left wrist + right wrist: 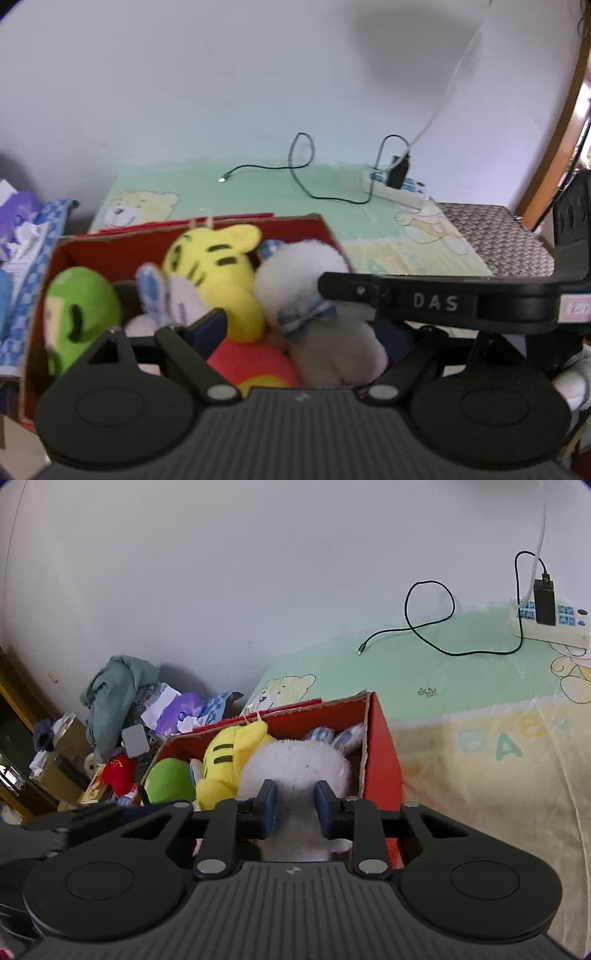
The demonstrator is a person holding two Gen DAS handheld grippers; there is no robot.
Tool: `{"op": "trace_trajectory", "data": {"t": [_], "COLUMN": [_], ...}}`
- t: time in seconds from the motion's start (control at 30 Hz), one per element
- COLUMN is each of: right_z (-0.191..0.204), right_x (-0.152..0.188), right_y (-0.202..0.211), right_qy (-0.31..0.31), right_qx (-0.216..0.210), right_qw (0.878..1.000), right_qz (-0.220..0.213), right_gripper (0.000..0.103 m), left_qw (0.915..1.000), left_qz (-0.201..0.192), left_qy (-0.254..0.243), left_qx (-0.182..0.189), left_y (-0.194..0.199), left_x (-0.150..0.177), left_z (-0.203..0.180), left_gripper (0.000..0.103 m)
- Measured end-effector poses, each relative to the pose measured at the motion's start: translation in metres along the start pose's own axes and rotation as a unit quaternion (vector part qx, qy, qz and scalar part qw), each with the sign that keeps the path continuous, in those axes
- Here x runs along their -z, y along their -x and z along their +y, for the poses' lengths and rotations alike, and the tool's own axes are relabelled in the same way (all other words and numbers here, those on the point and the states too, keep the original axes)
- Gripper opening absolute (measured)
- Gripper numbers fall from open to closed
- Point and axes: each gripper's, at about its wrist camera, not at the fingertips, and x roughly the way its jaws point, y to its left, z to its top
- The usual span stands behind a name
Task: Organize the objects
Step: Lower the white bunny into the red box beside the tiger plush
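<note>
Two items for the entry: what does each gripper have, and why is it placed that way? — reviewer

Right gripper [295, 805]: fingers closed on the white plush [295, 764], one blue pad on each side with fur filling the gap between them. The toy sits low in the red cardboard box [384, 746], at the right end, against the yellow tiger plush [229, 753]. I judge the grip is at the narrow part below the head because the fur compresses there and the head will not slip through. — operator

And the left? — reviewer

Left gripper [304, 325]: fingers open, holding nothing, hanging above the near side of the box over the toys. I read that as keeping clear of the other tool, whose arm crosses its view just over the white toy. — operator

Where is the box? — reviewer

On the bed [461, 686], near its left edge, with the green plush [168, 779] packed at the far left end. The toys are wedged side by side, so whichever way the white one goes, its neighbours may shift; whether it is going in or coming out I cannot tell. — operator

Any legible text? — reviewer

"DAS" [436, 302] in pale letters on the right tool's arm, seen from the left wrist. "BABY" [513, 738] printed on the sheet, upside down from my side. A pink label [576, 310] at the frame edge is too blurred to read. — operator
</note>
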Motion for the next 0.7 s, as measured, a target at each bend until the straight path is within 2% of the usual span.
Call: {"op": "trace_trajectory", "data": {"t": [0.23,0.4,0.5,0.6,0.7], "right_z": [0.002,0.004,0.006,0.012,0.017], "right_x": [0.003,0.001,0.001,0.003,0.006], "right_y": [-0.011,0.008,0.022,0.031,0.037], "right_qy": [-0.002,-0.001,-0.008,0.0,0.01], "right_qx": [0.007,0.018,0.022,0.046,0.077], "right_qw": [1.0,1.0,0.999,0.998,0.996], "right_qz": [0.004,-0.008,-0.025,-0.035,-0.041], "right_gripper": [0.028,0.032,0.037,0.045,0.046], "left_qw": [0.999,0.9971,0.9956,0.9943,0.9945], "left_qz": [0.015,0.025,0.023,0.023,0.028], "left_qy": [0.02,0.028,0.015,0.0,0.0], "left_qx": [-0.036,-0.067,-0.09,-0.104,-0.101], "left_y": [0.002,0.002,0.003,0.004,0.005], "left_x": [-0.001,-0.004,-0.006,-0.008,-0.008], "left_z": [0.01,0.011,0.005,-0.001,-0.003], "left_gripper": [0.087,0.094,0.094,0.094,0.094]}}
